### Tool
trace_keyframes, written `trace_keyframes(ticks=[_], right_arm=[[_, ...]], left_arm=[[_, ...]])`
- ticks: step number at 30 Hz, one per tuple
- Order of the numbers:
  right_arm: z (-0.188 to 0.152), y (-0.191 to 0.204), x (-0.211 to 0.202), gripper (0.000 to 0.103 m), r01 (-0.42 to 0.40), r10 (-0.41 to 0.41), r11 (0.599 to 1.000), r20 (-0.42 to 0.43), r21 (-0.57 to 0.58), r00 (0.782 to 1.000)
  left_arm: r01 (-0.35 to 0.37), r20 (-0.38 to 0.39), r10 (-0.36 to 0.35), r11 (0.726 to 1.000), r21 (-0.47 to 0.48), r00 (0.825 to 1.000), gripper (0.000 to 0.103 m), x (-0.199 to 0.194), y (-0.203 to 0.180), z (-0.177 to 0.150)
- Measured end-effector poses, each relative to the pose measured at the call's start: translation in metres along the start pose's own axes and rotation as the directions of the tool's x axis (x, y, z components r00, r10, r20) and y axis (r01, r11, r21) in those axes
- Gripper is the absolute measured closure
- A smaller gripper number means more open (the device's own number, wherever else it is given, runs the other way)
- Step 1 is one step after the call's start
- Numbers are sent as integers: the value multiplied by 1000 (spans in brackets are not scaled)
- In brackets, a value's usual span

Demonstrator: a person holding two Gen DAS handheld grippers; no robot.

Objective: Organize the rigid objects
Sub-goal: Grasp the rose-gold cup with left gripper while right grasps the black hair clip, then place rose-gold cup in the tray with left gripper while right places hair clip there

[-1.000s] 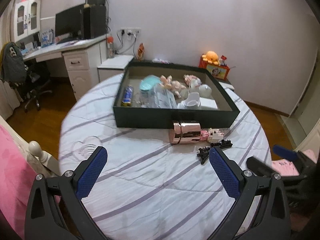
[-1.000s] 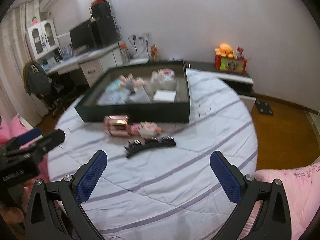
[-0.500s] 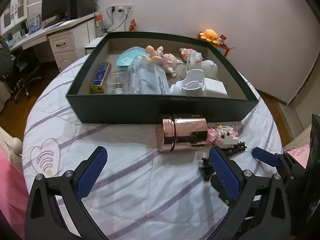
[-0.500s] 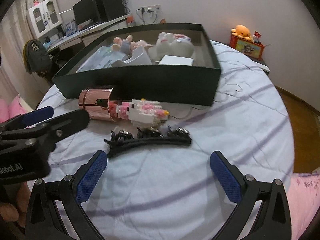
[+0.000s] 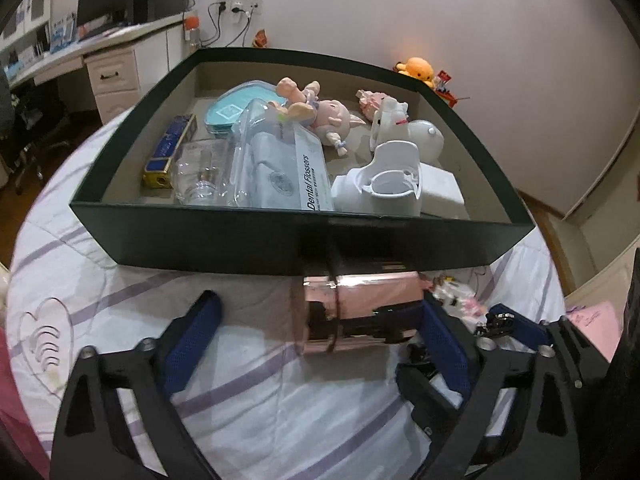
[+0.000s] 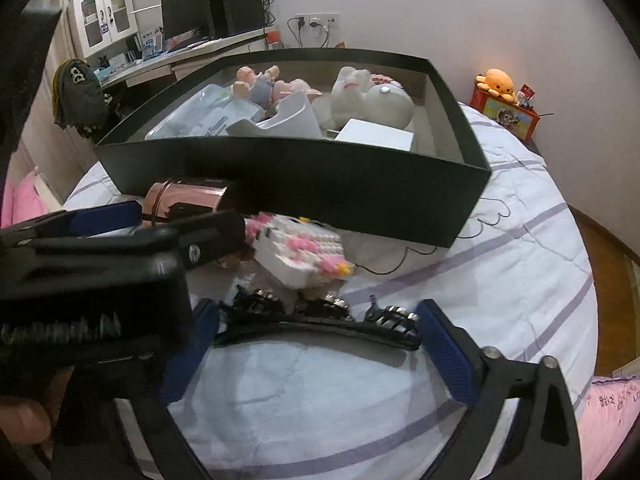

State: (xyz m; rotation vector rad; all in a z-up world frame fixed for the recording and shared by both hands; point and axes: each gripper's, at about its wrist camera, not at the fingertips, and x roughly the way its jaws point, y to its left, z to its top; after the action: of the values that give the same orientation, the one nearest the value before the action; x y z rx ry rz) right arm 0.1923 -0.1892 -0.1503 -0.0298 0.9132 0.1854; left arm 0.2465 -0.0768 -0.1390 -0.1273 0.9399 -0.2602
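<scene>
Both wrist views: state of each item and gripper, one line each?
left gripper: open, fingers either side of the rose-gold canister, not closed on it.
right gripper: open, straddling the black hair clip.
rose-gold canister: on its side, against the box's front wall.
black hair clip: lying flat on the bedspread.
block toy: on the bedspread, ungrasped.
dark green box: lidless, partly filled.

Pale walls, wooden floor, a white desk bearing a dark monitor
</scene>
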Motion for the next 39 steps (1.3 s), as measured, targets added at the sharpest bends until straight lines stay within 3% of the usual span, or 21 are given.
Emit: trace_keyframes(ticks=[1, 3, 4, 6, 13, 21, 32, 39], right_arm=[[0, -2, -1, 10, -2, 2, 1000, 4, 6, 1000], [-1, -3, -2, 10, -6, 6, 1000, 6, 11, 1000], [0, -3, -2, 11, -4, 4, 1000, 5, 10, 1000], [0, -4, -4, 17, -3, 3, 1000, 10, 15, 1000], [-2, -11, -11, 19, -11, 10, 999, 13, 38, 1000], [-7, 12, -2, 6, 45, -47, 995, -13, -85, 999], [-10, 3, -12, 8, 25, -25, 1000, -9, -11, 1000], [-10, 2, -43, 8, 2, -2, 1000, 32, 7, 999]], left_arm=[[11, 4, -11, 1000, -2, 1000, 18, -1, 1, 0], [24, 11, -24, 1000, 10, 1000, 42, -3, -2, 0], [26, 5, -26, 1000, 17, 1000, 43, -4, -3, 0], [22, 10, -22, 1000, 21, 1000, 44, -7, -2, -3], [11, 25, -11, 1000, 6, 1000, 47, -22, 7, -6], [3, 29, -3, 1000, -9, 1000, 47, -31, 17, -11], [-3, 61, 3, 1000, 0, 998, 47, -49, 20, -16], [-5, 94, 4, 1000, 9, 996, 47, -70, 22, -14]])
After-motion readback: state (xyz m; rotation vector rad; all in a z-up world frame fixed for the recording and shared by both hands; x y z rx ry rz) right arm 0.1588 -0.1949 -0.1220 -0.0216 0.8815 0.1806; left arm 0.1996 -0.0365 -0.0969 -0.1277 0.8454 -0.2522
